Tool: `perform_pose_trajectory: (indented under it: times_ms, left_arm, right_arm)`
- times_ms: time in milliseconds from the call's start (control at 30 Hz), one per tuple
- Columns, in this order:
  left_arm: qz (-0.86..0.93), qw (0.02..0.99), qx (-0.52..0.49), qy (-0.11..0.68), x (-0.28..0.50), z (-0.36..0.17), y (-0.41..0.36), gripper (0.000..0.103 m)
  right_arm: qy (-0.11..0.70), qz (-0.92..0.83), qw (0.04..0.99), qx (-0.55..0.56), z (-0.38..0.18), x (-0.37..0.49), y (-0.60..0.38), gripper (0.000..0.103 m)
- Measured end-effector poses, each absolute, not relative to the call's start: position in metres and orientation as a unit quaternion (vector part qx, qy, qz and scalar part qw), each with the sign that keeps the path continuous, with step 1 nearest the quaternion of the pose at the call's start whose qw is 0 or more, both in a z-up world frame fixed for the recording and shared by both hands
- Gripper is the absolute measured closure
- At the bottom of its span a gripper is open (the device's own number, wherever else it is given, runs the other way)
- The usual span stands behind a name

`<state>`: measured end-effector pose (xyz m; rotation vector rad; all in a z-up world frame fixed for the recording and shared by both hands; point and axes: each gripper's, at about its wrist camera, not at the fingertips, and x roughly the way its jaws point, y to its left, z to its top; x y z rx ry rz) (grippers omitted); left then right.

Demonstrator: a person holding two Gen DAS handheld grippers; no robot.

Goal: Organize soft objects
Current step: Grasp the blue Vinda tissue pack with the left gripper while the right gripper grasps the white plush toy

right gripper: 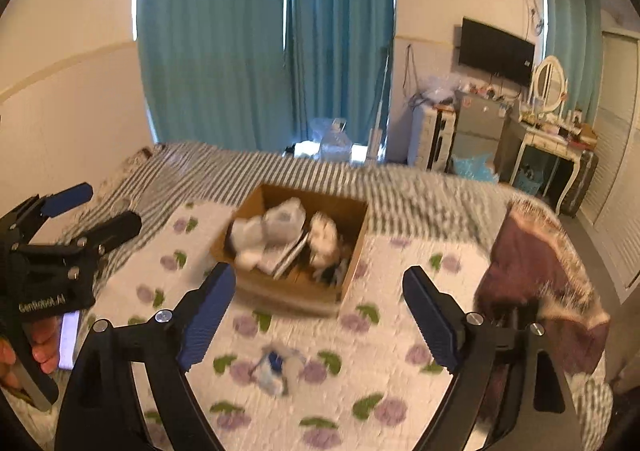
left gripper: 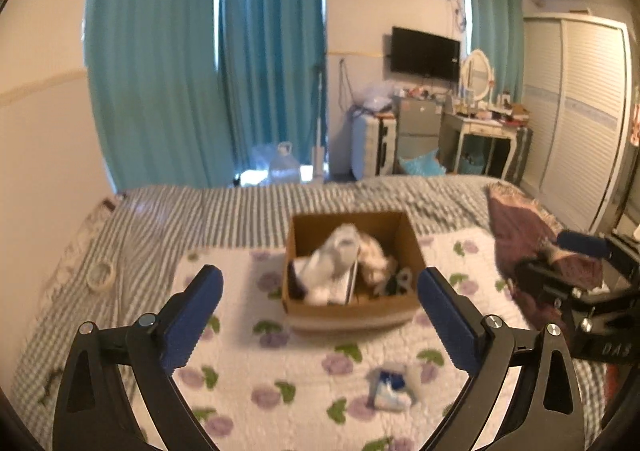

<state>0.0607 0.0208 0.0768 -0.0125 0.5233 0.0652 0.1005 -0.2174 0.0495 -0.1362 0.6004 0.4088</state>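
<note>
Lying blurred on quilt [left gripper: 280, 371]: small packet [left gripper: 390, 391], long axis indiscernible.

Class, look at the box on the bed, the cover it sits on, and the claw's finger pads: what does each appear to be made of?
Box: brown corrugated cardboard, matte, by its stiff folded walls. Cover: apparently quilted cotton-like fabric, white with printed purple flowers, its surface puckered. Pads: probably blue rubber or textured plastic, ribbed and dull, on black, likely plastic, arms.
</note>
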Motion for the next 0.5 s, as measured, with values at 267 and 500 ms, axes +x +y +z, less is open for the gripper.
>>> perform_pose_trajectory:
  times_ms: [267, 500]
  left_arm:
    - [0.032, 0.95, -0.038, 0.309, 0.06, 0.009, 0.03, 0.004]
    - [0.039, 0.936, -0.037, 0.347, 0.083, -0.044, 0.029, 0.004]
  right_arm:
    - [0.368, 0.208, 0.905, -0.052, -0.042, 0.109, -0.215, 0.017]
    - [0.419, 0.219, 0.88, -0.057, -0.11, 0.138, -0.202, 0.025]
